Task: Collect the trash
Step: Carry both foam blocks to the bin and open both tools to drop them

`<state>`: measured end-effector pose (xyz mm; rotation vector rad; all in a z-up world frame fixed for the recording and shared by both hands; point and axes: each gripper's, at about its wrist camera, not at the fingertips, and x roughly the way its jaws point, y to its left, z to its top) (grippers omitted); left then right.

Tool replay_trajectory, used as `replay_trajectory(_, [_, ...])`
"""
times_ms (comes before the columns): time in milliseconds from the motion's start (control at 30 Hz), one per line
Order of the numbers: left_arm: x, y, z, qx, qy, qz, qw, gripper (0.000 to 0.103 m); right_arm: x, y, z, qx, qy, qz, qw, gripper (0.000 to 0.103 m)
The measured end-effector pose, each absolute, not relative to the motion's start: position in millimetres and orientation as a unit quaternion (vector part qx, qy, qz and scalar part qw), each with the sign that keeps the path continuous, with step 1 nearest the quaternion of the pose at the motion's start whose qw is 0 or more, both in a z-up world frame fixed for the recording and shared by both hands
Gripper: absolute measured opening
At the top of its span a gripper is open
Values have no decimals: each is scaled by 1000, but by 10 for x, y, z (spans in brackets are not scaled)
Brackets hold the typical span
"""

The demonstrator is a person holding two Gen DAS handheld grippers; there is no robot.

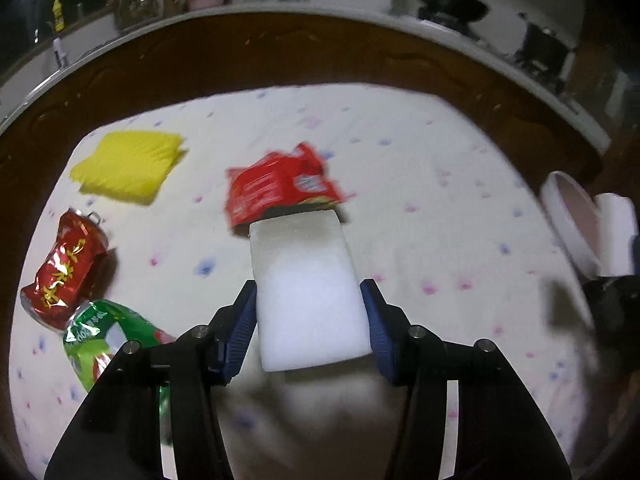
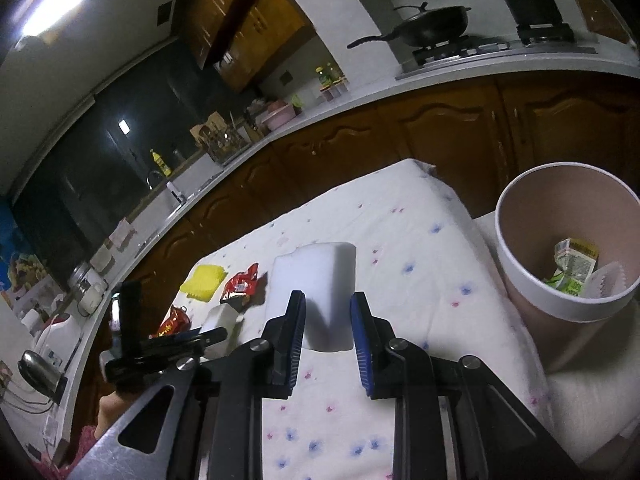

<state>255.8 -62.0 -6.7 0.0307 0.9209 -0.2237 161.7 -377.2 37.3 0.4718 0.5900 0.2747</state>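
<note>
Right hand-held gripper (image 2: 327, 322) is pinching a white foam block (image 2: 316, 280) left of the bin (image 2: 532, 300); left hand-held gripper (image 1: 308, 312) is bracketing another foam block (image 1: 306, 292), contact unclear. Either block risks slipping before reaching the bin.

We see a white foam block (image 1: 308, 300) between the left claw's (image 1: 310, 320) pads and another (image 2: 316, 288) in the right claw (image 2: 326, 320). A red wrapper (image 1: 276, 188), crushed red can (image 1: 64, 268) and green packet (image 1: 100, 336) lie left; the bin (image 2: 520, 276) stands right.
</note>
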Motion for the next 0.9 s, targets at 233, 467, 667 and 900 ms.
replay_trajectory(233, [2322,-1099,257,3,407,-175,896,50,1508,-3985,389,237,278,114,924,24])
replay_trajectory(467, [2164,-1671,369,15,392,-226,892,50,1349,-4263,400,242,271,85,928,24])
replay_trajectory(667, [2126,-2063,410,27,387,-253,887,50,1237,-4531,385,245,266,58,930,24])
replay_trajectory(900, [2109,-2410,455,32,377,-269,886,50,1121,-4862,359,255,255,22,933,24])
